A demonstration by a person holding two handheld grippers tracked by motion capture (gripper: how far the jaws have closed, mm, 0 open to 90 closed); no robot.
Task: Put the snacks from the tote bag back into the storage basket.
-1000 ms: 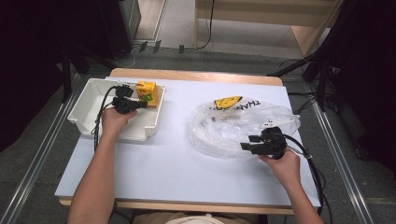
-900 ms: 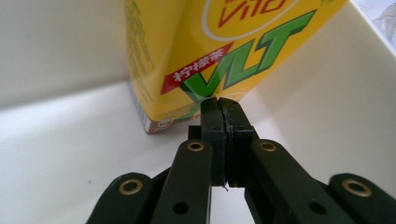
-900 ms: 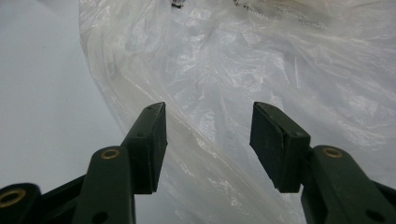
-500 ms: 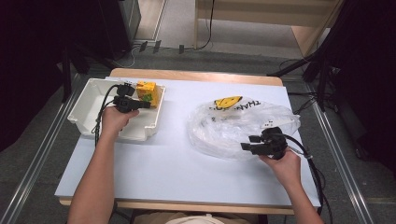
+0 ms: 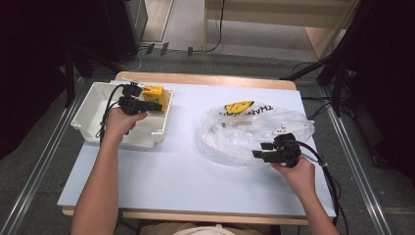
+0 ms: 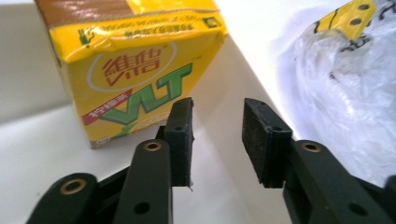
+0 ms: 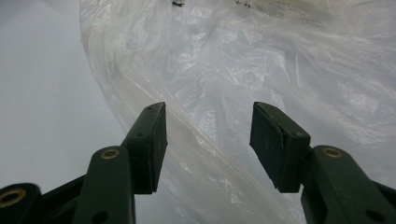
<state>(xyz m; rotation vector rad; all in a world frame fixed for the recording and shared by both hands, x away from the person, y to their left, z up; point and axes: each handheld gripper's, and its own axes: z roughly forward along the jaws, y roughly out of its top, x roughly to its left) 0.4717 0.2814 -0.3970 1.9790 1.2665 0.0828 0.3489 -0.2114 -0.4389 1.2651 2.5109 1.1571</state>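
Note:
A yellow drink carton (image 5: pixel 154 93) stands in the far right corner of the white tray (image 5: pixel 93 120). In the left gripper view the carton (image 6: pixel 135 70) is just beyond my left gripper (image 6: pixel 217 135) and a little to its left. That gripper's jaws have just been opening, and nothing is between them. In the high view my left gripper (image 5: pixel 149 105) hovers at the carton's near side. My right gripper (image 5: pixel 258 154) is open at the near edge of a crumpled clear plastic bag (image 5: pixel 244 129). Its jaws (image 7: pixel 208 144) point onto the bag's film (image 7: pixel 243 70) without pinching it.
The pale blue table top (image 5: pixel 176 171) lies between the tray and the bag. The bag carries a yellow printed patch (image 5: pixel 238 105) at its far side. Cables trail from both grippers. Dark floor and metal rails surround the table.
My left hand has risen a little and eased off the yellow carton, which now stands free in the tray. The right hand and the bag look the same.

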